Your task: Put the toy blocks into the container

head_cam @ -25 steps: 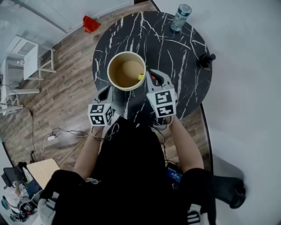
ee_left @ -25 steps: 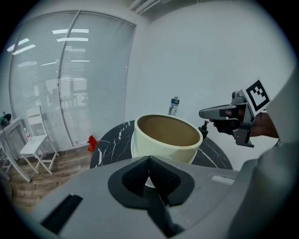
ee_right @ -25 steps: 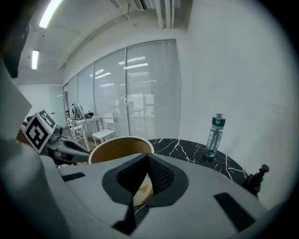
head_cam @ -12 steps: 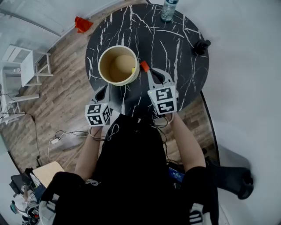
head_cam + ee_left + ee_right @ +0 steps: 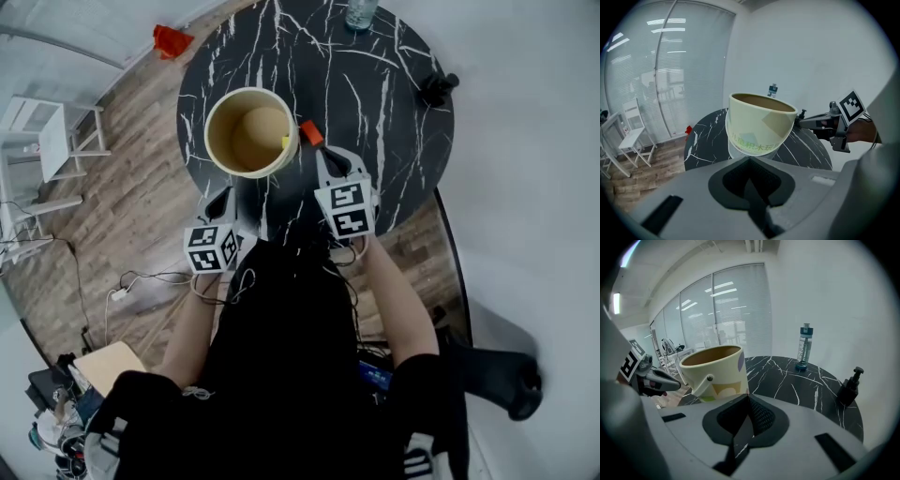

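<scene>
Cream plastic, the bucket (image 5: 246, 141) stands open-topped on the black, white-veined table (image 5: 384, 122), straight ahead of the left gripper (image 5: 225, 195) and ahead and to the left of the right gripper (image 5: 326, 157). Both grippers sit at the table's near edge, pointing forward and down. The left one is just short of the bucket's near wall and the right one is just beside its right flank.

The left gripper is clenched: its jaws meet at the tips with nothing between them. In the left gripper view the bucket's wall, with green print on it, rises just past them. The right gripper is clenched as well, its jaws pressed together and empty.

A red block (image 5: 311, 133) lies on the table just beyond the right gripper's tips, close beside the bucket's right side; whether the tips touch it I cannot tell. A yellow block (image 5: 285, 142) rests inside the bucket, against the inner wall on the side nearest the right gripper.

Far ahead of the right gripper a water bottle (image 5: 361, 11) stands at the table's far edge. Well off to that gripper's right a black pump dispenser (image 5: 437, 87) stands near the rim. In the left gripper view the right gripper reaches in from the right, its tips close to the bucket
</scene>
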